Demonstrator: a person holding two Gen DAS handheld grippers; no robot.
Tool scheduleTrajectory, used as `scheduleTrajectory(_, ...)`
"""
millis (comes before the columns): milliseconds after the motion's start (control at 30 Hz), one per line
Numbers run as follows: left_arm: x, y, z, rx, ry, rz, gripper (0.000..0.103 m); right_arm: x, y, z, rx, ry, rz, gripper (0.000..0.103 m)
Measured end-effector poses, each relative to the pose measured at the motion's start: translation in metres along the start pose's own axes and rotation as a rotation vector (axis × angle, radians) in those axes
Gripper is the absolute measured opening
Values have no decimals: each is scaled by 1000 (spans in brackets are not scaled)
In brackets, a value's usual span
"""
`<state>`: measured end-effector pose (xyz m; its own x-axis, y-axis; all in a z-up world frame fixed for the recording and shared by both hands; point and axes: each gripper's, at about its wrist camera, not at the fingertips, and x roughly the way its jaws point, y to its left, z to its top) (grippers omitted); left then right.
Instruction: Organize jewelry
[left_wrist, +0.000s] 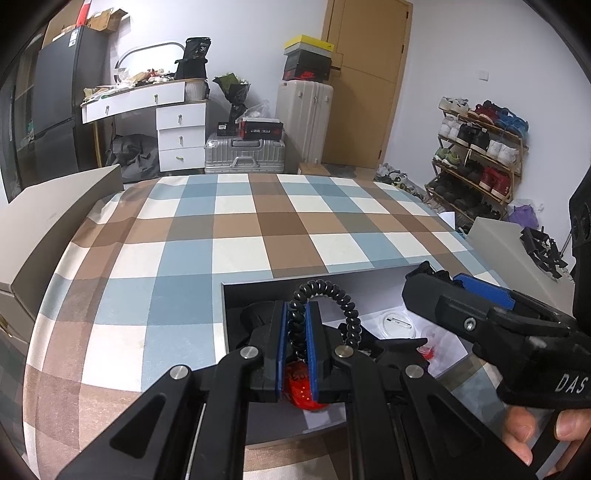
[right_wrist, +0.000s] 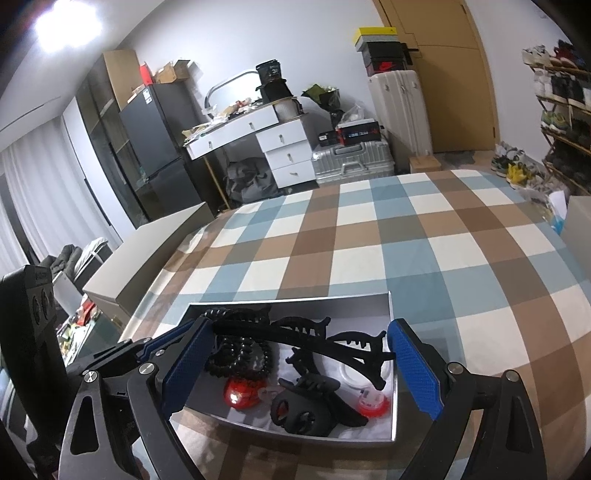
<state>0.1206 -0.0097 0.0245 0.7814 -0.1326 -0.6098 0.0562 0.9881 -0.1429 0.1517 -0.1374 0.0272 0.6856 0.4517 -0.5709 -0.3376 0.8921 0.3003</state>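
Note:
A grey open box (left_wrist: 258, 291) sits on the checkered bed at the near edge; it also shows in the right wrist view (right_wrist: 288, 304). My left gripper (left_wrist: 297, 317) is shut on a black spiral hair tie (left_wrist: 332, 295) and holds it over the box. My right gripper (right_wrist: 301, 354) is open above the box, its blue pads (right_wrist: 415, 365) spread wide. Inside lie black claw clips (right_wrist: 306, 406), a black headband (right_wrist: 295, 338), a red round item (right_wrist: 242, 393), a clear round case (right_wrist: 347, 373) and a small red-and-clear item (right_wrist: 373, 400).
The checkered bedspread (left_wrist: 258, 229) stretches beyond the box. Grey bedside units (left_wrist: 48, 229) flank the bed. A white dresser (left_wrist: 166, 122), suitcases (left_wrist: 243, 155), a shoe rack (left_wrist: 480, 155) and a dark fridge (left_wrist: 59, 103) stand along the walls.

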Motion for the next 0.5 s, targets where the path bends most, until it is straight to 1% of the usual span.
scheduleTrajectory(333,-2,-3,-1,16,-4,1,5,1,4,-3,-42,33,6,96)
scheduleTrajectory(433,-4,-4,-1,24,-7,8,5,-5,6,-3,-60,17,-7,98)
scheduleTrajectory(467,-6,-5,-1,25,-8,11,6,-7,6,-4,-63,13,-12,99)
scheduleTrajectory(500,-8,-5,-1,26,-10,11,10,-9,5,-4,-64,12,-15,99)
